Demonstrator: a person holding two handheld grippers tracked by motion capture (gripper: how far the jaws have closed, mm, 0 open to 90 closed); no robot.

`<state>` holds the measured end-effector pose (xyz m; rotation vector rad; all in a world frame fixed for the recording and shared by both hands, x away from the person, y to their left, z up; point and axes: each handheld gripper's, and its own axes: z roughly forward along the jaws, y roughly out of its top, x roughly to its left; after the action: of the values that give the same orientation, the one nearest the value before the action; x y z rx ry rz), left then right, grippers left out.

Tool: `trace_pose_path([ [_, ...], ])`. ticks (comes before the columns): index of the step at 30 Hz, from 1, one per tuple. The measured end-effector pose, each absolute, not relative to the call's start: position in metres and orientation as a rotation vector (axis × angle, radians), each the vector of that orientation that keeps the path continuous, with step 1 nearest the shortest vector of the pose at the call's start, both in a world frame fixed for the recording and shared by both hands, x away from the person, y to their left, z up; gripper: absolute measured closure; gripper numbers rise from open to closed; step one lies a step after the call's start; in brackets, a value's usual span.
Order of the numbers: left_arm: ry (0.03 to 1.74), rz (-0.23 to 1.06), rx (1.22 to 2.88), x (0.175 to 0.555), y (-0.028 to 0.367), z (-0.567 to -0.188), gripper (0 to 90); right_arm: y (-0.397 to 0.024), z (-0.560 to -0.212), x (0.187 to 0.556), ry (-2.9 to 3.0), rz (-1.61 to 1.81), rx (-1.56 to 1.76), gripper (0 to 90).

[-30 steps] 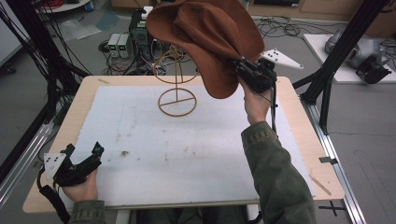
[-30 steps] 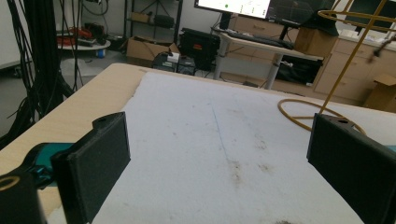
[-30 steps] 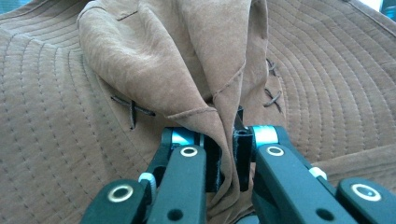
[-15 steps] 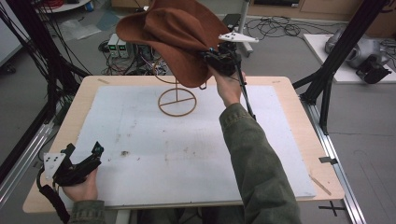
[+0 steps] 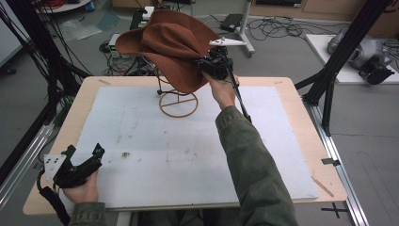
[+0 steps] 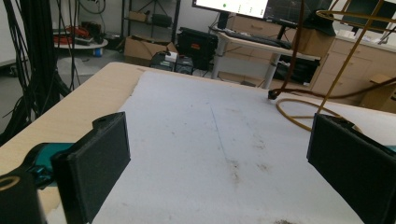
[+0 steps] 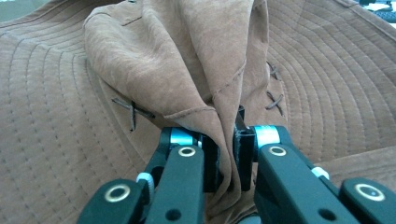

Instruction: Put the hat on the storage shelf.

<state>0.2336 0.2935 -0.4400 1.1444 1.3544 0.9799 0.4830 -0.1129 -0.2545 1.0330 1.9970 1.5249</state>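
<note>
A brown suede hat [image 5: 170,44] hangs in the air over a wire hat stand [image 5: 178,102] at the back of the table. My right gripper [image 5: 207,66] is shut on a fold of the hat's crown [image 7: 224,116], with the brim spreading to both sides. The stand's ring base [image 6: 303,116] and thin wire upright rise at the right of the left gripper view. My left gripper [image 5: 89,157] rests at the table's near left corner, held in a hand, its jaws wide apart with nothing between them.
A white mat [image 5: 188,146] covers most of the wooden table [image 5: 301,117]. Black frame posts [image 5: 42,56] stand at the left and right of the table. Cables, boxes and a desk with a monitor [image 6: 233,7] lie on the floor beyond.
My right gripper has carried the hat leftward and lower, from right of the stand to over its top. The left gripper has not moved.
</note>
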Motion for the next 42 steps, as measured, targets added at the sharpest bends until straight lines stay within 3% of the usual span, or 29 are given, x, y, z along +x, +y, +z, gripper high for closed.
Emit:
trace_pose_path([
  [3, 1.352, 0.980, 1.145, 0.234, 0.293, -0.440, 6.2, -0.113, -0.256, 0.483, 2.008, 1.526, 1.037, 82.1],
  [5, 1.351, 0.980, 1.144, 0.234, 0.293, -0.440, 6.2, -0.110, -0.258, 0.482, 2.041, 1.507, 1.031, 73.8],
  [6, 1.351, 0.981, 1.144, 0.233, 0.293, -0.440, 6.2, -0.110, -0.258, 0.482, 2.041, 1.507, 1.031, 73.8],
  [12, 1.351, 0.983, 1.145, 0.233, 0.294, -0.440, 6.2, -0.113, -0.266, 0.479, 2.029, 1.556, 1.069, 50.7],
  [24, 1.351, 0.985, 1.146, 0.233, 0.294, -0.440, 6.2, -0.123, -0.283, 0.471, 2.001, 1.672, 0.941, 25.9],
  [27, 1.352, 0.987, 1.139, 0.233, 0.294, -0.440, 6.2, -0.120, -0.279, 0.465, 1.911, 1.644, 0.924, 8.0],
  [29, 1.353, 0.983, 1.136, 0.233, 0.293, -0.439, 6.2, -0.124, -0.276, 0.463, 1.862, 1.645, 0.927, 1.5],
  [42, 1.339, 0.984, 1.136, 0.232, 0.290, -0.437, 6.2, -0.190, -0.267, 0.423, 1.555, 1.619, 0.982, 0.8],
])
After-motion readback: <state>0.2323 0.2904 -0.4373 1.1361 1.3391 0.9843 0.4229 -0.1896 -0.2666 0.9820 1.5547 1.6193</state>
